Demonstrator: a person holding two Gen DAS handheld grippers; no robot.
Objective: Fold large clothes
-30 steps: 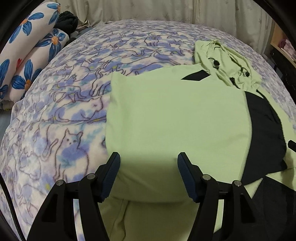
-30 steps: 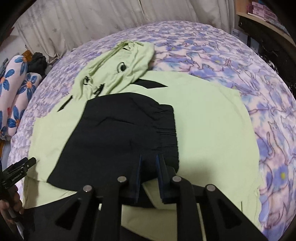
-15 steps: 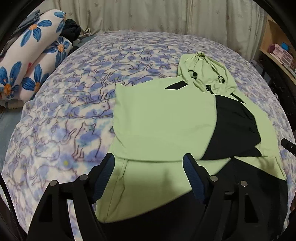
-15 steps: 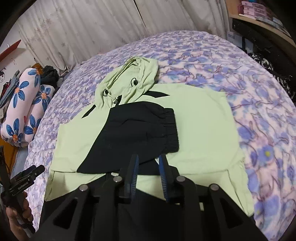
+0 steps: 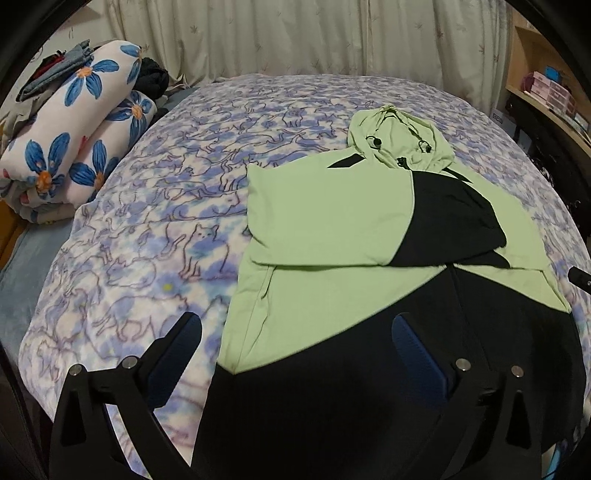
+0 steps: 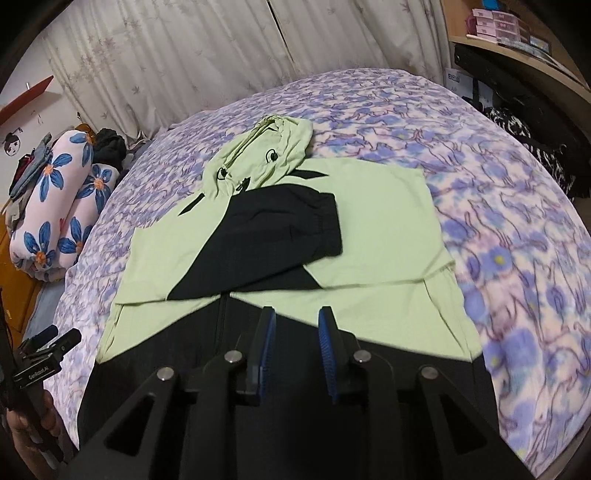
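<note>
A light green and black hoodie (image 5: 325, 206) (image 6: 388, 221) lies flat on the bed, hood (image 5: 399, 140) (image 6: 266, 151) at the far end. Both sleeves are folded across the chest, the black-ended one (image 6: 280, 229) on top. My left gripper (image 5: 295, 325) hovers above the hoodie's near left edge. Its jaws are opening wide and there is nothing between them. My right gripper (image 6: 296, 314) hangs over the black lower part with a narrow gap between its blue pads, holding nothing. The left gripper (image 6: 48, 350) also shows in the right wrist view, held by a hand.
A cat-print purple blanket (image 5: 147, 221) covers the bed. Rolled floral quilts (image 5: 74, 140) (image 6: 55, 206) and dark clothes (image 5: 151, 75) lie at the far left. Curtains (image 5: 295, 37) hang behind. A wooden shelf with boxes (image 6: 509, 26) stands at the right.
Both grippers have drawn back and up from the hoodie, so more of the bed shows. The left jaws have spread wider. The right jaws have parted slightly, away from the black sleeve.
</note>
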